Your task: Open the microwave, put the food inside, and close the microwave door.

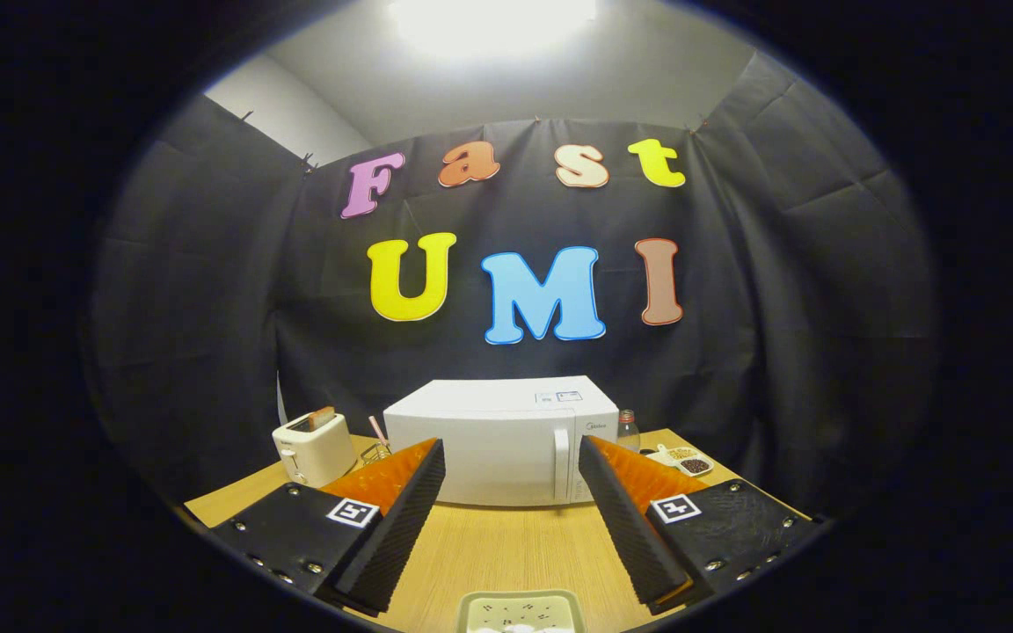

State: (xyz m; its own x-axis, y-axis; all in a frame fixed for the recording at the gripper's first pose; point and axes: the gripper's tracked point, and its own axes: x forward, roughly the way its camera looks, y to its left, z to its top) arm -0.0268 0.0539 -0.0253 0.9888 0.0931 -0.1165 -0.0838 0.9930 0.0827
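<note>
Microwave point(496, 444): white, door shut, upright handle point(562, 464) toward its right side; stands at the far end of the tabletop point(506, 545), beyond the jaws.

Gripper point(511, 466): jaws spread wide, holding nothing, aimed at the microwave front.

Food dish point(520, 613): pale square tray, just nearer than the jaws and between them; light pieces on it, too small to identify.

Toaster point(314, 448): left of the microwave, a slice standing in its slot.

Small dish point(694, 464): right of the microwave, dark contents; clear bottle point(628, 431) behind it.

Risks, as judgement: the narrow handle may slip from one jaw; a hard pull could drag the microwave along the tabletop; a swinging door may strike the bottle.
</note>
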